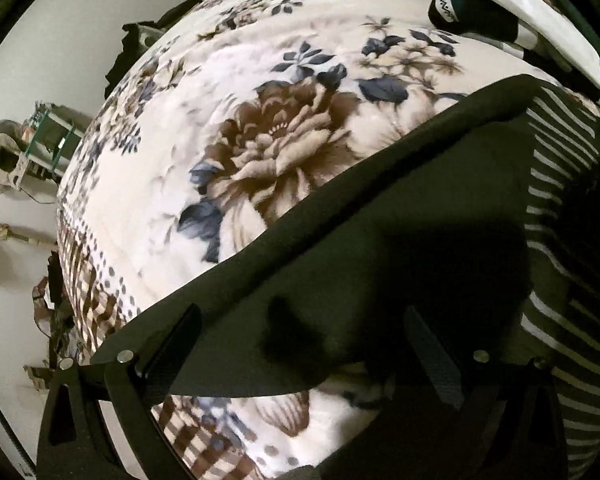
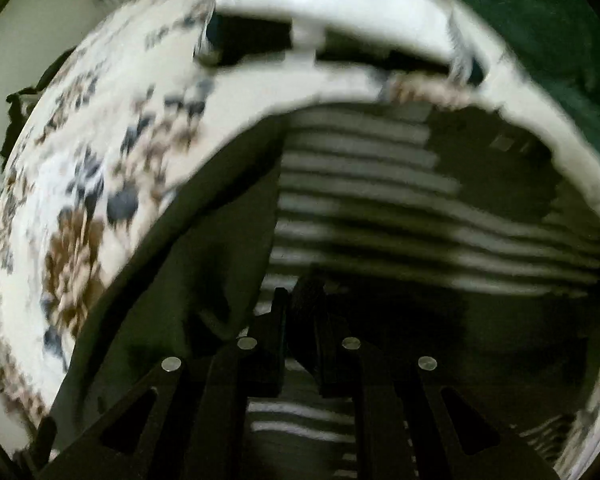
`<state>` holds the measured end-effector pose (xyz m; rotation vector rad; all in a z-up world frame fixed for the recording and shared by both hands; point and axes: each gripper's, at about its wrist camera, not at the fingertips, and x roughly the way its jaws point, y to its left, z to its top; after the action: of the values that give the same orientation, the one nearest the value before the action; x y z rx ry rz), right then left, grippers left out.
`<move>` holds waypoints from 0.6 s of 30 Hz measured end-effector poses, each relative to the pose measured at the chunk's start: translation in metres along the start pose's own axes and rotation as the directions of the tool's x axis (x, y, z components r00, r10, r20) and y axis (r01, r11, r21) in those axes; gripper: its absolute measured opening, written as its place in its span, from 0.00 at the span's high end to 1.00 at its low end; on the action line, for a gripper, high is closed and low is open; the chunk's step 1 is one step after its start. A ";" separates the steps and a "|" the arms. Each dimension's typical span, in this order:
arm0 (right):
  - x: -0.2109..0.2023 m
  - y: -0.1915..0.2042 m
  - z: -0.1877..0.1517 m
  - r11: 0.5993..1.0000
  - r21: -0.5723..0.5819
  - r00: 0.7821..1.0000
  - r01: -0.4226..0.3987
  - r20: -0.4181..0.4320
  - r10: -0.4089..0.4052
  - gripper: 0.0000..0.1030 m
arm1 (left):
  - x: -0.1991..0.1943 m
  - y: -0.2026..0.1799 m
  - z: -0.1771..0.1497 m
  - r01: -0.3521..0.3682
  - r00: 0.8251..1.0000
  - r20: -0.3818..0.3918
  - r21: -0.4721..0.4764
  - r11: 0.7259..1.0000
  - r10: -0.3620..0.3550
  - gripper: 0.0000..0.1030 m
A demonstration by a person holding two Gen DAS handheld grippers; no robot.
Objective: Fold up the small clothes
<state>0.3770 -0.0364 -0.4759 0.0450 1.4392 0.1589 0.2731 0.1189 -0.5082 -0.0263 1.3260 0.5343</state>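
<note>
Nearest in the left wrist view, the left gripper (image 1: pixel 300 344) has its jaws wide apart, hovering over the plain dark-green part of the garment (image 1: pixel 400 208), which spreads from 6 toward 3 o'clock, where white stripes begin. In the right wrist view the right gripper (image 2: pixel 300 320) has its jaws drawn together on a dark fold of the same garment (image 2: pixel 364 184) (the frame is blurred, so the pinch is hard to read exactly). The garment lies on the floral blanket (image 1: pixel 260 128). Farther off, at 1 o'clock, sits a white-and-dark-green pile of clothes (image 1: pixel 484 4).
</note>
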 end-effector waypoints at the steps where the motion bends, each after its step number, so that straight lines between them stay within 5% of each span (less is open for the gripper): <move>1: 0.001 -0.008 -0.003 0.998 0.032 0.998 -0.061 -0.028 0.062 0.87 | -0.002 0.000 0.002 0.013 1.000 0.006 0.000 1.000 -0.013 0.00; 3: -0.002 -0.037 -0.010 0.977 0.113 0.980 -0.183 -0.053 0.190 0.72 | -0.010 -0.003 0.005 0.031 0.999 0.032 0.017 0.999 -0.032 0.00; 5: -0.016 -0.072 -0.022 0.956 0.186 0.972 -0.226 -0.022 0.234 0.46 | -0.016 -0.011 0.009 0.050 0.997 0.049 0.043 0.998 -0.052 0.00; 8: -0.045 -0.141 -0.051 0.942 0.287 0.985 -0.171 0.027 0.171 0.43 | -0.026 -0.025 0.020 0.102 0.992 0.067 0.091 0.991 -0.108 0.00; 14: -0.068 -0.261 -0.112 0.880 0.475 1.000 -0.014 -0.007 0.020 0.43 | -0.042 -0.081 0.050 0.187 0.970 0.113 0.228 0.956 -0.217 0.00; 18: -0.069 -0.304 -0.137 0.826 0.563 1.000 0.024 -0.009 -0.023 0.43 | -0.039 -0.136 0.055 0.198 0.959 0.104 0.412 0.890 -0.262 0.00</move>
<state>0.2579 -0.3548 -0.4646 0.5152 1.4452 -0.2965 0.3701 0.0024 -0.4960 0.1890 1.2346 0.0541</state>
